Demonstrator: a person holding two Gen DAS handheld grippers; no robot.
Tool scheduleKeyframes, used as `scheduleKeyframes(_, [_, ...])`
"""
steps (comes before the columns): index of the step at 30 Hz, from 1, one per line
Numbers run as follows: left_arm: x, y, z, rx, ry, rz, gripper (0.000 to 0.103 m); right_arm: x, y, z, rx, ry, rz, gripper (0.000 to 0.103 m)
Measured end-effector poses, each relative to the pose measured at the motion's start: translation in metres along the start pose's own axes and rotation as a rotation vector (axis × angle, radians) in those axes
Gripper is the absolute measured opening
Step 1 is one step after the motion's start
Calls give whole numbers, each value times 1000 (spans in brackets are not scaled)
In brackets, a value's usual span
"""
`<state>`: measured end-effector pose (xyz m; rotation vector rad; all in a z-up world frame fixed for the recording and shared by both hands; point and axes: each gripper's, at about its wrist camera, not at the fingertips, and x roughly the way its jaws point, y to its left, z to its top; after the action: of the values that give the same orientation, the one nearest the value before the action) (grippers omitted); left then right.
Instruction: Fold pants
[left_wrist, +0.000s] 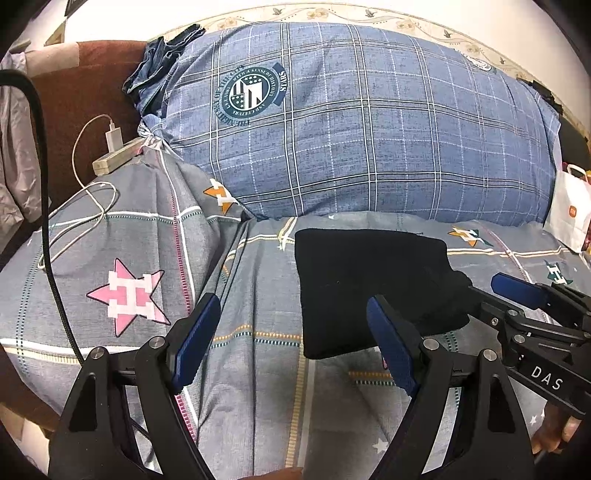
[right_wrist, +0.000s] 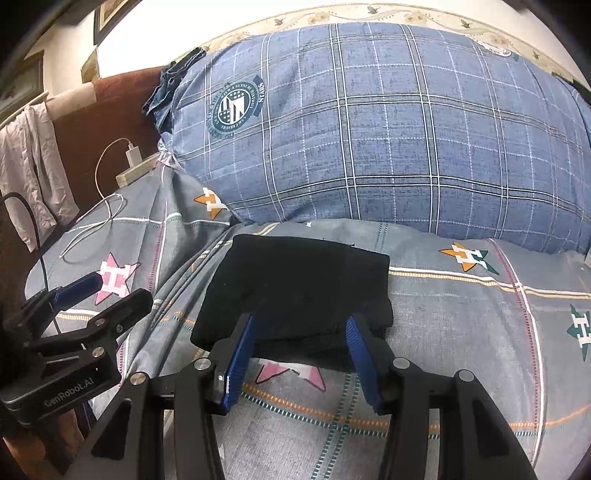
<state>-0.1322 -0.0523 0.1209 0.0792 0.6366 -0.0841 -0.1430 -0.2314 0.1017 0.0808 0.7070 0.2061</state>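
Observation:
The black pants (left_wrist: 373, 288) lie folded into a compact rectangle on the grey patterned bedspread (left_wrist: 251, 369); they also show in the right wrist view (right_wrist: 299, 288). My left gripper (left_wrist: 291, 332) is open and empty, its jaws wide apart, just to the left of the pants' near edge. My right gripper (right_wrist: 301, 354) is open, its jaws on either side of the pants' near edge, holding nothing. The right gripper shows in the left wrist view (left_wrist: 491, 291) at the pants' right side. The left gripper shows in the right wrist view (right_wrist: 110, 291) at the left.
A large blue plaid pillow (left_wrist: 362, 122) lies right behind the pants. A white charger, cable and power strip (left_wrist: 110, 158) sit at the left of the bed by a brown headboard. A white paper bag (left_wrist: 569, 210) stands at the right edge.

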Motion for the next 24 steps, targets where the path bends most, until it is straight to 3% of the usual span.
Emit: scheduleKeyframes(24, [-1,-3,-2,14,8,-9,82,1,5,-1,-2,6,3,50])
